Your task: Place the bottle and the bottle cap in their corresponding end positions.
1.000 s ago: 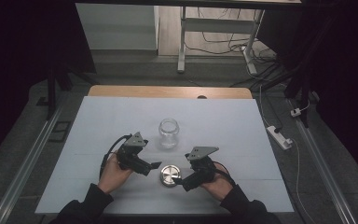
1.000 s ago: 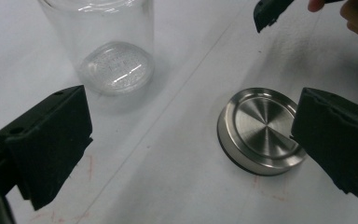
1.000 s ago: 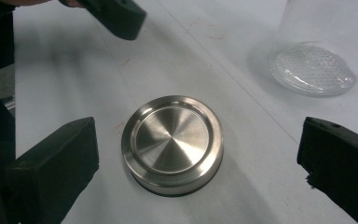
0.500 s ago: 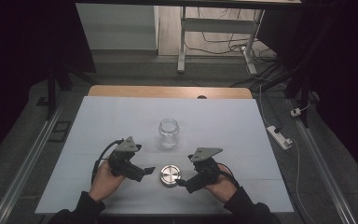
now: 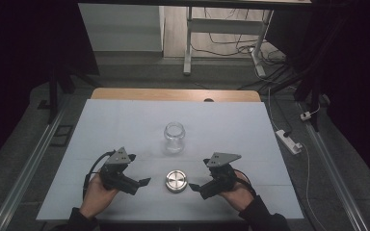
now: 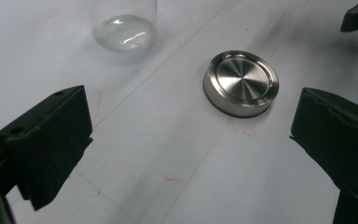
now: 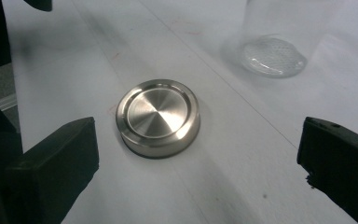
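DESK: What has moved since the earlier frames?

PHOTOGRAPHER: Both hands have drawn back toward the near edge. The left gripper [image 5: 144, 182], which sat closer to the jar a second ago, now lies low, pointing at the metal lid [image 5: 176, 181]. The right gripper [image 5: 195, 186] has barely shifted. Both are spread wide and carry nothing.

DESK: Where are the objects?

PHOTOGRAPHER: The lid lies flat on the white table [image 5: 125, 125], between the two grippers and touching neither. The glass jar [image 5: 174, 137] stands upright and uncapped just beyond it.

DESK: How will the lid handle?

PHOTOGRAPHER: It looks like stiff, brushed steel, probably light but slick. I'd pinch it across the side wall, square to the rim (the polished top offers no purchase). The jar looks fragile and smooth, and may slide if nudged.

DESK: What do the close views add?

PHOTOGRAPHER: The left gripper view shows the lid's [image 6: 240, 83] concentric rings and dark base edge, plus faint pen marks on the table. The right gripper view shows the jar's [image 7: 273, 55] dimpled bottom. The high view alone gives the whole layout, including both of the person's hands.
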Tool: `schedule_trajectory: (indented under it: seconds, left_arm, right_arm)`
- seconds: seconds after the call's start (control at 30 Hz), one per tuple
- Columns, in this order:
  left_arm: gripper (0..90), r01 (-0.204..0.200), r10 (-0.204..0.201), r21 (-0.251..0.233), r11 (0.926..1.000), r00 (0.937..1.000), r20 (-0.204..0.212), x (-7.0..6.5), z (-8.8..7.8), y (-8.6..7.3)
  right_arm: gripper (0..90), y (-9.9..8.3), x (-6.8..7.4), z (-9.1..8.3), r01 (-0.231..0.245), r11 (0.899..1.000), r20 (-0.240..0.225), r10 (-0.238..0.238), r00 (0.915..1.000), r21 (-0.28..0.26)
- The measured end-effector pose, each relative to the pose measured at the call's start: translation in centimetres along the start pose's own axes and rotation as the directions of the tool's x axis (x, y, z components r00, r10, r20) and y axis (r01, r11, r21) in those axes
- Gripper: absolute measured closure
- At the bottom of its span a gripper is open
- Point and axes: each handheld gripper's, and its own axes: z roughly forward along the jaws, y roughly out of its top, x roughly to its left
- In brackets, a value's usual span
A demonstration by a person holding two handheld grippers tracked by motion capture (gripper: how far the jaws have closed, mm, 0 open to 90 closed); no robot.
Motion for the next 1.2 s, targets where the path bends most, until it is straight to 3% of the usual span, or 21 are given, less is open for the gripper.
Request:
schedule_trajectory:
  seconds: [0.4,0.7,1.2]
  left_arm:
    - [0.0,0.048,-0.048,-0.007,0.9988,0.9979,-0.043,0.0,-2.1,-2.3]
    - [0.0,0.089,-0.090,-0.026,0.9957,0.9925,-0.082,-0.1,-3.8,-3.9]
    - [0.0,0.162,-0.166,-0.047,0.9857,0.9776,-0.129,0.2,-6.5,-6.9]
  right_arm:
    - [0.0,-1.3,-0.7,-2.0,-0.029,1.000,0.051,0.029,0.9983,-0.002]
    - [0.0,-2.4,-1.2,-3.6,-0.061,0.998,0.098,0.062,0.9932,-0.013]
    - [0.0,-4.7,-2.2,-6.4,-0.128,0.991,0.186,0.132,0.9737,-0.034]
